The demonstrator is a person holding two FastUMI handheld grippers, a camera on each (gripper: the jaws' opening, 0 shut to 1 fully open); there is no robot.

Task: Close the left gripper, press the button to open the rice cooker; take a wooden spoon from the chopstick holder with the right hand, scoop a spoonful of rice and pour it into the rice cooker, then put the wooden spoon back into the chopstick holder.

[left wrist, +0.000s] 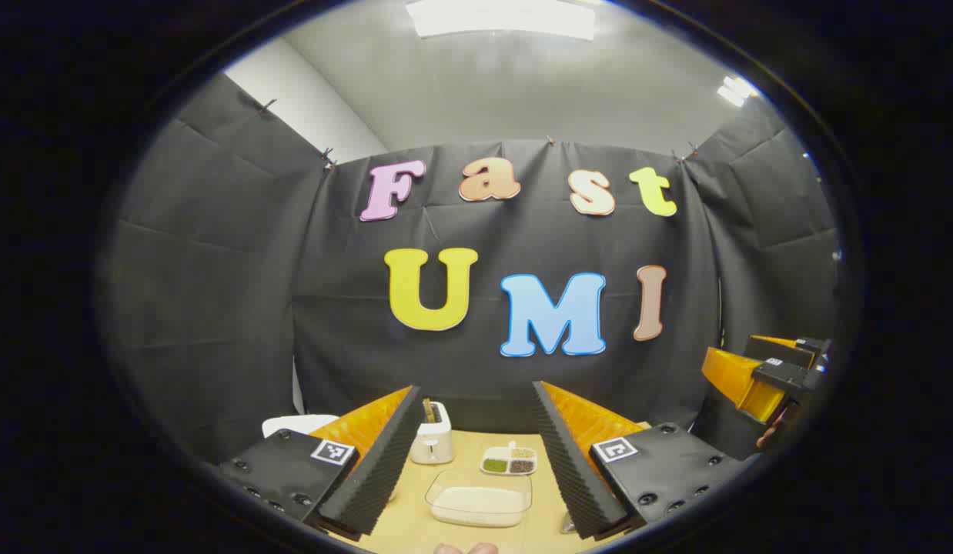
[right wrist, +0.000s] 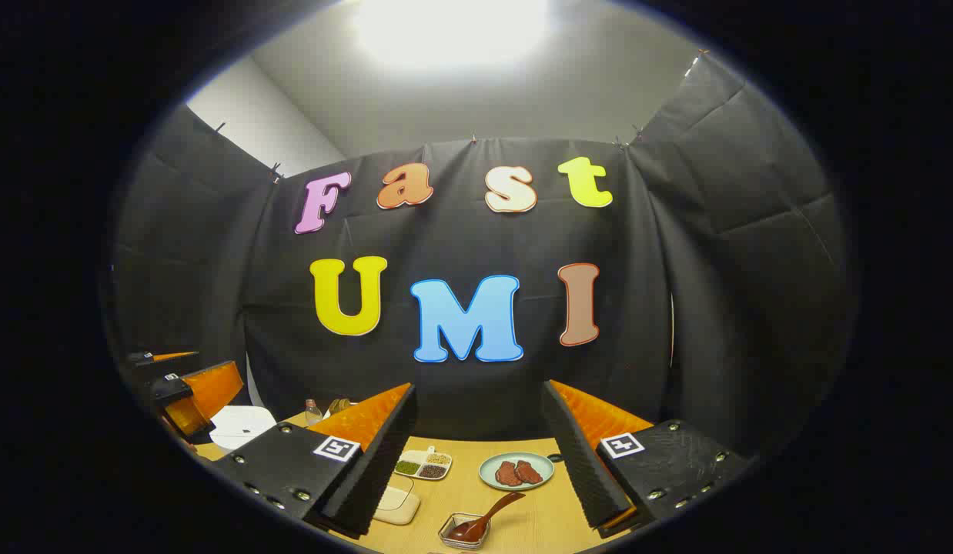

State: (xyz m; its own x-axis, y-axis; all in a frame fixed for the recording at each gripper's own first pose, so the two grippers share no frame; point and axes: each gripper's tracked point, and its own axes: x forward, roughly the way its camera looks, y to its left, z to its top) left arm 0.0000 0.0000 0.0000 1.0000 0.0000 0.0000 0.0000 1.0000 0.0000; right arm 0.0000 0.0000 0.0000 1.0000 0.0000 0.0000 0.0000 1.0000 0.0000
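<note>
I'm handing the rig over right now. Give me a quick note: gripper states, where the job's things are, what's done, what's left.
Left gripper: open, empty, held above the table.
Right gripper: open, empty, also raised.
White rice cooker at the table's left, lid down.
Clear tub of rice sits ahead of the left gripper.
A wooden spoon rests in a small dish in the right gripper view; chopstick holder not identified.
Done: nothing visible. Left: every step.

Both cameras sit raised above the table point(left wrist: 415, 531), facing level toward the booth's back wall, with the tabletop low in each frame. The left gripper view looks from farther left, the right gripper view from farther right. Both share the divided dish point(left wrist: 509, 460) point(right wrist: 422, 465), well ahead of each camera's own claw.
</note>
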